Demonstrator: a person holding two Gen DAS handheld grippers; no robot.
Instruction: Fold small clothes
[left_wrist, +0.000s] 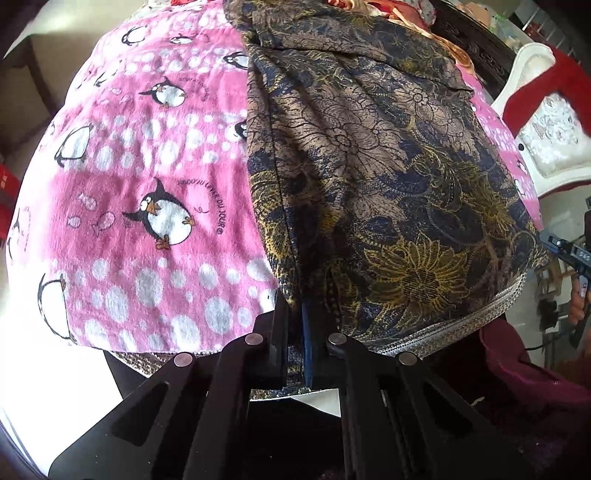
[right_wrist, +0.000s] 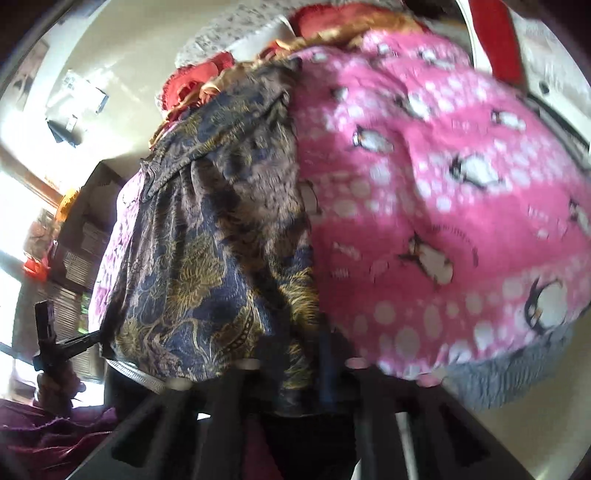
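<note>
Black jaws of the left gripper (left_wrist: 295, 332) pinch the hem of the floral garment (left_wrist: 369, 166), draped on the penguin blanket (left_wrist: 147, 184) toward twelve o'clock. Thin, limp, light cloth; corners give the best hold. Right gripper's (right_wrist: 295, 369) grip: cannot tell.

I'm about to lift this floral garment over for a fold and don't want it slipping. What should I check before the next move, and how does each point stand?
1. Left gripper clamped on the floral garment edge: ok, jaws shut on cloth.
2. Right gripper holding the garment: cannot tell, picture blurred, jaws partly apart.
3. Garment lies flat on the pink penguin blanket: not ok, creased.
4. Both grippers at the near hem: ok.
5. Blanket caught in either grip: cannot tell.
</note>
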